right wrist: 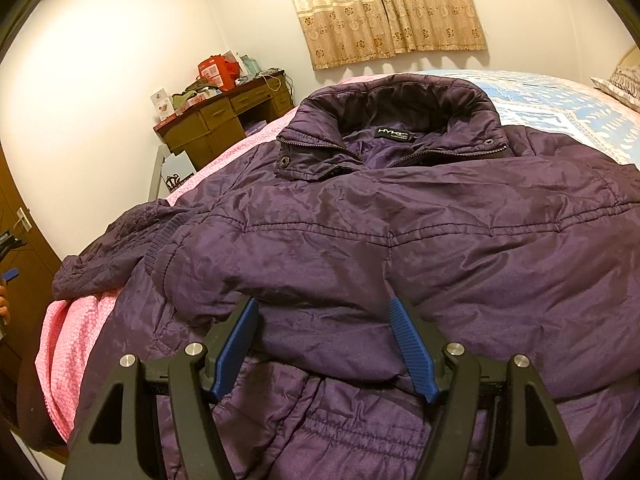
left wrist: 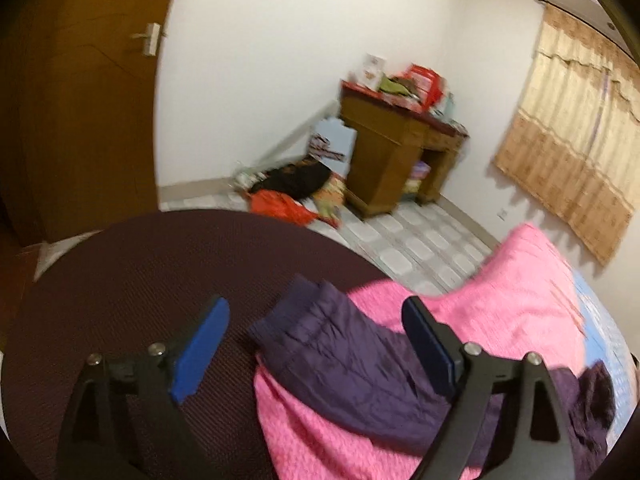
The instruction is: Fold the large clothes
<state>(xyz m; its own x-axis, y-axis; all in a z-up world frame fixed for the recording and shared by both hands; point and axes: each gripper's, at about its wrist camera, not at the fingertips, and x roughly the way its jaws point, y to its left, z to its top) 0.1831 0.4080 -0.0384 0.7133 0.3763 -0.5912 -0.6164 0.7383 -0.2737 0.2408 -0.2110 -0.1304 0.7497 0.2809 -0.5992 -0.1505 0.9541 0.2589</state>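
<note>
A purple padded jacket [right wrist: 360, 240] lies front-up on the bed with its collar [right wrist: 400, 108] at the far side. One sleeve is folded across the chest. The other sleeve [left wrist: 340, 360] trails left over a pink blanket [left wrist: 500, 280], cuff toward the bed's edge. My left gripper [left wrist: 316, 306] is open wide just above that cuff, and its blue pads [left wrist: 204, 344] touch nothing. My right gripper [right wrist: 323, 306] is open over the jacket's lower front, below the folded sleeve. Flat fabric lies between its pads [right wrist: 412, 344], not pinched.
A dark maroon textured surface [left wrist: 140, 300] fills the left wrist view's lower left. A cluttered wooden desk [left wrist: 392, 152] stands in the corner, with a pile of clothes [left wrist: 296, 192] on the tiled floor. Also in view are a brown door [left wrist: 80, 100], a curtain [right wrist: 384, 8] and a blue patterned sheet [right wrist: 560, 112].
</note>
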